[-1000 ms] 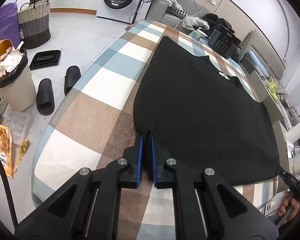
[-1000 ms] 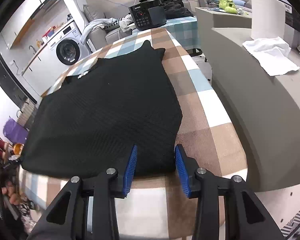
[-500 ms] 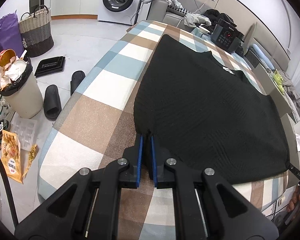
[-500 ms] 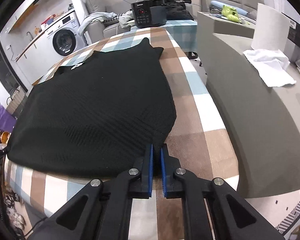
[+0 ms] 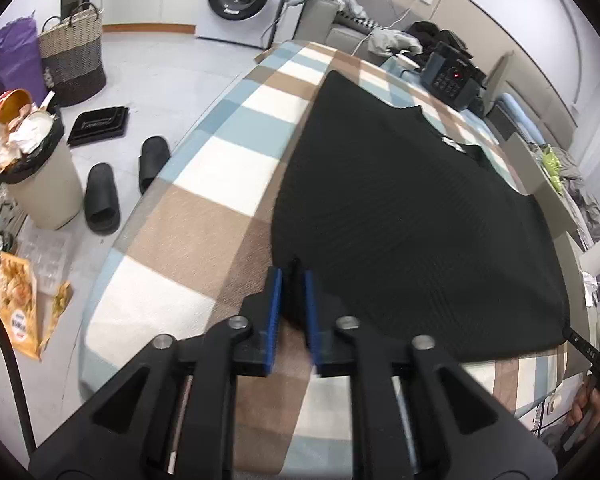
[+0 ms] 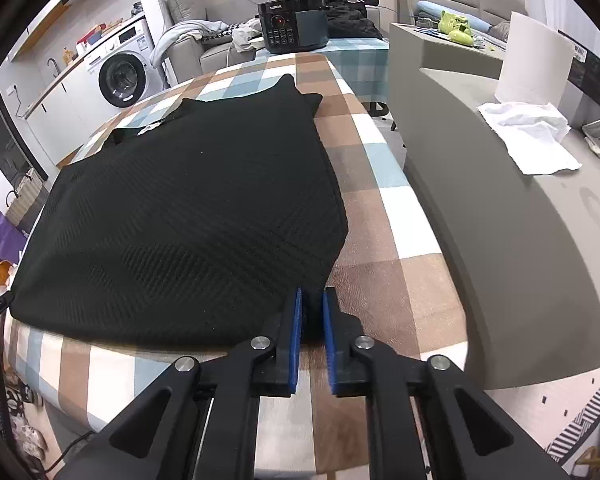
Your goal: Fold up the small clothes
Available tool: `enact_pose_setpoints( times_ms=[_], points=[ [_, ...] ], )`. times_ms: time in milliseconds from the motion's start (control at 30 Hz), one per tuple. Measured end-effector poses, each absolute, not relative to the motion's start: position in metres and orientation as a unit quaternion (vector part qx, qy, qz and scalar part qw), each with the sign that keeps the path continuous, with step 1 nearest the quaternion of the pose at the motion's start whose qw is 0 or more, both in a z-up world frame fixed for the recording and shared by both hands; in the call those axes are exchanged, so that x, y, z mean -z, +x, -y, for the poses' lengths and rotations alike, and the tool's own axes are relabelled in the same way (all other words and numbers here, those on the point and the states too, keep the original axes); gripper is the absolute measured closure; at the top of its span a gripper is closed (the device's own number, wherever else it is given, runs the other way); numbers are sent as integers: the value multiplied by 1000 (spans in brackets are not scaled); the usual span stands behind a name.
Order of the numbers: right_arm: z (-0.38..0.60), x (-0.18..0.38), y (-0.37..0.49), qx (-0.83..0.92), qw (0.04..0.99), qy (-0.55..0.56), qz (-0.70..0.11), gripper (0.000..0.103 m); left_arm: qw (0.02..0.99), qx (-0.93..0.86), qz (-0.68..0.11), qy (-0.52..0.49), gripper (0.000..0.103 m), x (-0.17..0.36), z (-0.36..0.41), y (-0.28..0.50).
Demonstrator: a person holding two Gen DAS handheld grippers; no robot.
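Note:
A black knitted garment (image 5: 400, 208) lies spread flat on the table's checked cloth (image 5: 204, 216). My left gripper (image 5: 292, 270) sits at its near left hem corner. The jaws are opening, a narrow gap shows, and the corner lies loose between the blue pads. From the right wrist the same garment (image 6: 188, 216) covers the checked cloth (image 6: 384, 232). My right gripper (image 6: 312, 292) is at the near right hem corner, also opening, and the dark fabric edge sits in the slim gap between its pads.
Left of the table are a full waste bin (image 5: 40, 184), black slippers (image 5: 102, 196) and a woven basket (image 5: 74, 60). A black cooker (image 6: 292, 26) stands beyond the far end. A grey counter (image 6: 500, 220) with a white cloth (image 6: 528, 136) runs along the right.
The right jaws came together on the hem corner from a wide gap, then parted slightly. The left jaws, tight on the other corner, have spread a little.

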State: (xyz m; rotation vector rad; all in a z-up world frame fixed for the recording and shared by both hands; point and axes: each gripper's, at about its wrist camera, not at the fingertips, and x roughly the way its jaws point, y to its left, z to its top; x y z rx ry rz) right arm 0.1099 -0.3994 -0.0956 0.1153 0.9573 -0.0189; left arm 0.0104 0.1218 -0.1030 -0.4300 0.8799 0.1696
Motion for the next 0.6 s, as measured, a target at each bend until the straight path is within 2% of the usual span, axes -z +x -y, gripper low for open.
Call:
enact_pose_setpoints(
  times_ms=[33, 67, 100, 133, 200, 333, 400, 600],
  points=[
    [400, 94, 109, 11, 886, 56, -460, 88, 876, -92, -426, -205, 70, 102, -123, 8],
    [399, 92, 108, 14, 887, 54, -458, 85, 874, -103, -427, -207, 57, 100, -125, 4],
    [399, 89, 107, 17, 889, 50, -454, 81, 873, -109, -424, -214, 48, 99, -127, -2],
    [398, 85, 105, 21, 893, 47, -448, 78, 872, -110, -421, -223, 48, 97, -129, -7],
    [398, 75, 101, 22, 900, 50, -433, 64, 867, -96, -421, -250, 47, 97, -131, -17],
    [392, 54, 95, 16, 913, 59, -404, 54, 849, -42, -429, -306, 47, 106, -124, -26],
    [385, 46, 93, 1, 918, 60, -391, 41, 840, -26, -432, -327, 47, 114, -116, -24],
    [346, 52, 100, -65, 915, 59, -393, 38, 851, -37, -401, -338, 47, 119, -99, -3]
  ],
)
